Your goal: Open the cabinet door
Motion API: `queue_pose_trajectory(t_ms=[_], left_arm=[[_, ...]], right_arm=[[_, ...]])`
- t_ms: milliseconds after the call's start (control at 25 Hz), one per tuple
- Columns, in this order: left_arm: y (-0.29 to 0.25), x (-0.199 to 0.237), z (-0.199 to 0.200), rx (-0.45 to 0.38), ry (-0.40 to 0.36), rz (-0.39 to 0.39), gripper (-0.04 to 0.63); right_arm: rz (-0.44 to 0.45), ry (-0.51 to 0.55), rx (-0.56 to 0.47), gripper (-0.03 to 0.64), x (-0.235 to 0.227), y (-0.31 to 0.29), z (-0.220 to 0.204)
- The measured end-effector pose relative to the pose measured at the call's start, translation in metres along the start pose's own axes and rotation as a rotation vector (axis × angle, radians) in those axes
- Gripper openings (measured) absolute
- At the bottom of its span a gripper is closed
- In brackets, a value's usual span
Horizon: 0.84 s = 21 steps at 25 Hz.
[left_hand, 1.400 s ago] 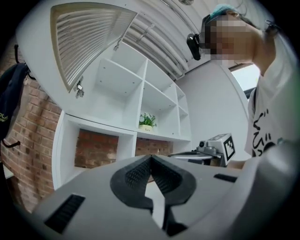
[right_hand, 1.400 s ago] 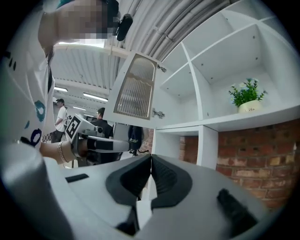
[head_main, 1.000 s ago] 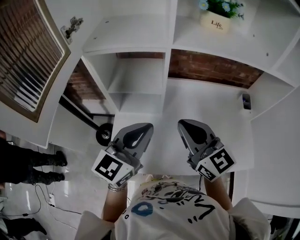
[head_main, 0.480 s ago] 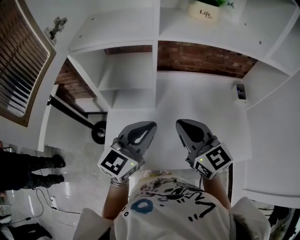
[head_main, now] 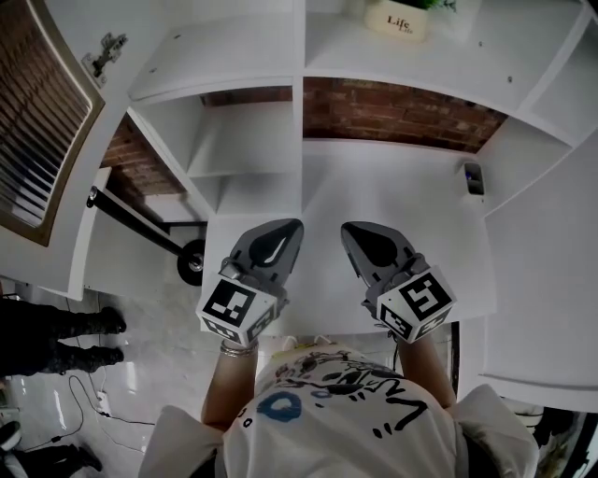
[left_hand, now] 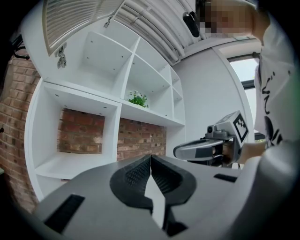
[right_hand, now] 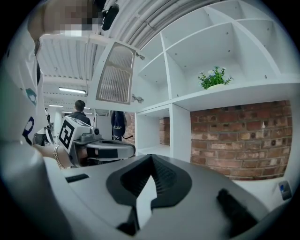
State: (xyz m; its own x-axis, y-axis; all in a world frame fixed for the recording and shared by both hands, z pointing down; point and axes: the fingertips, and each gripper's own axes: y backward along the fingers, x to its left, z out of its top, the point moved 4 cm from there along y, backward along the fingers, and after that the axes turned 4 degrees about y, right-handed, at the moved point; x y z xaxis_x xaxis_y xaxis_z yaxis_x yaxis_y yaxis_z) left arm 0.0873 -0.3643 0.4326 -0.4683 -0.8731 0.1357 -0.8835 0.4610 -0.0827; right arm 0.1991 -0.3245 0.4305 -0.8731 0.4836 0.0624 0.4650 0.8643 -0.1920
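industrial studio, white shelving [head_main: 252, 140], brick wall [head_main: 392, 110]

Potted plant [head_main: 397, 19] at 1 o'clock, brick wall [head_main: 402, 110] below it, small dark device [head_main: 473, 177] at 2, black wheel [head_main: 192, 264] at 9, bystander's legs [head_main: 56, 336] and floor cable [head_main: 84, 397] at 8.

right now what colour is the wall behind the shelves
Red-brown brick wall, clearest in the right gripper view.

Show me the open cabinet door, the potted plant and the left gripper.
cabinet door [head_main: 37, 131], head view, on its slatted panel.
potted plant [head_main: 398, 21], head view, on the white pot.
left gripper [head_main: 290, 231], head view, at its shut jaw tips.
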Motion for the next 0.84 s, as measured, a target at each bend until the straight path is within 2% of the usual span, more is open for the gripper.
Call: queue_pose_trajectory(t_ms=[480, 840], left_arm=[[0.001, -0.005, -0.008, 0.022, 0.013, 0.0, 0.017], [0.003, -0.01, -0.011, 0.032, 0.016, -0.021, 0.015]], right_arm=[[0.062, -0.007, -0.032, 0.026, 0.015, -0.006, 0.004], [0.076, -0.01, -0.039, 0.026, 0.018, -0.008, 0.004]])
